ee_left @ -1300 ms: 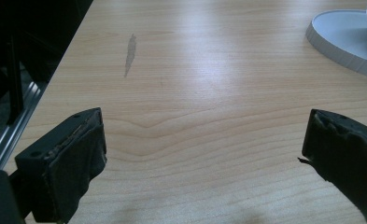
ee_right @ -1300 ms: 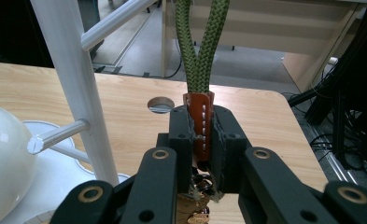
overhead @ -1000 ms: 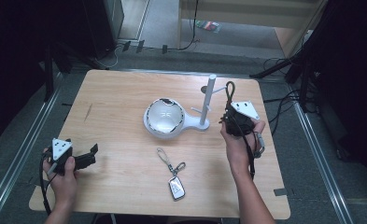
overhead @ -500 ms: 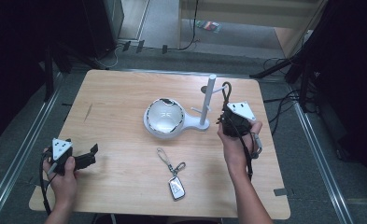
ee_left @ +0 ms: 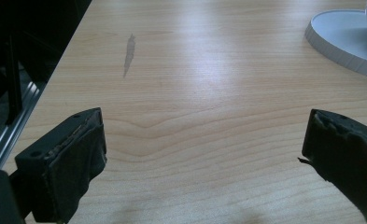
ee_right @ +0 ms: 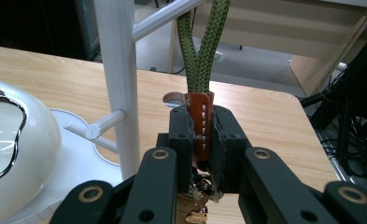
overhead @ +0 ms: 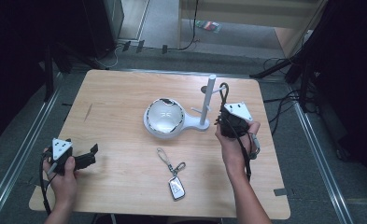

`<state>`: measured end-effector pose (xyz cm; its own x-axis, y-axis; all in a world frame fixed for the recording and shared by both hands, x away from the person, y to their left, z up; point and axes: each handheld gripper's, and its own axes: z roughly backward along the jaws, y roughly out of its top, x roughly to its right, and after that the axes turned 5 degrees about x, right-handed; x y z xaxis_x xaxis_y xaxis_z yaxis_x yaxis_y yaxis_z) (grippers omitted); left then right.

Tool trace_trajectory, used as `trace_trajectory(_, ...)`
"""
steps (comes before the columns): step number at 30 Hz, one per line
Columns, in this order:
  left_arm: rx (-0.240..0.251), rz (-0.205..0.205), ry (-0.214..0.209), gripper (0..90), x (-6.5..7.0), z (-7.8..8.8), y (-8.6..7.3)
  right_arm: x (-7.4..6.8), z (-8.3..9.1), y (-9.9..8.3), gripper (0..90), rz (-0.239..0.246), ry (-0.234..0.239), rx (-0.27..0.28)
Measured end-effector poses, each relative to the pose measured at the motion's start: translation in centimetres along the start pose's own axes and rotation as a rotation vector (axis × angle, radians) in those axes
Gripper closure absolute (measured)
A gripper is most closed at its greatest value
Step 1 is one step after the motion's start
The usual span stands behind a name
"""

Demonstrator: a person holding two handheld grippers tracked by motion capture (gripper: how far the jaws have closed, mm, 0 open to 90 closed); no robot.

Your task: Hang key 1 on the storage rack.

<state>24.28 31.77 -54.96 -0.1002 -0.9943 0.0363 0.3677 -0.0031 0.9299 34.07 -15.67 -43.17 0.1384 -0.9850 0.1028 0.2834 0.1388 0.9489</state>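
Observation:
My right gripper (ee_right: pixel 202 135) is shut on the orange-brown leather tab (ee_right: pixel 201 123) of a key strap. The strap's green rope loop (ee_right: pixel 200 46) stands straight up from the tab, close to the upper peg (ee_right: pixel 165 16) of a white stand post (ee_right: pixel 118 79). I cannot tell whether the loop is over that peg. In the high view the right gripper (overhead: pixel 228 122) is just right of the stand post (overhead: pixel 209 100), with the loop (overhead: pixel 224 91) above it. My left gripper (overhead: pixel 91 156) rests at the table's front left, open, with nothing between its fingers (ee_left: pixel 74 158).
A white dome with a glossy top (overhead: pixel 164 117) sits on the stand's round base (ee_left: pixel 344 42) at mid-table. A car key on a ring and clip (overhead: pixel 172 175) lies near the front edge. The table's right edge (overhead: pixel 272 154) is close to the right hand.
The right hand has shifted a little to the left, bringing the strap closer to the stand post. The left hand has stayed put.

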Motion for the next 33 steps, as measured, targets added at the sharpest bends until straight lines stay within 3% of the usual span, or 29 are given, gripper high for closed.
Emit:
trace_trajectory(14, -0.002, -0.001, -0.001, 0.0, 0.0, 0.0, 0.0, -0.4, -0.1, -0.3, 81.2, 0.001, 0.009, -0.004)
trace_trajectory(33, -0.002, 0.000, -0.001, 0.0, 0.0, 0.0, 0.0, -1.3, -0.7, -1.2, 81.1, 0.012, 0.067, -0.018)
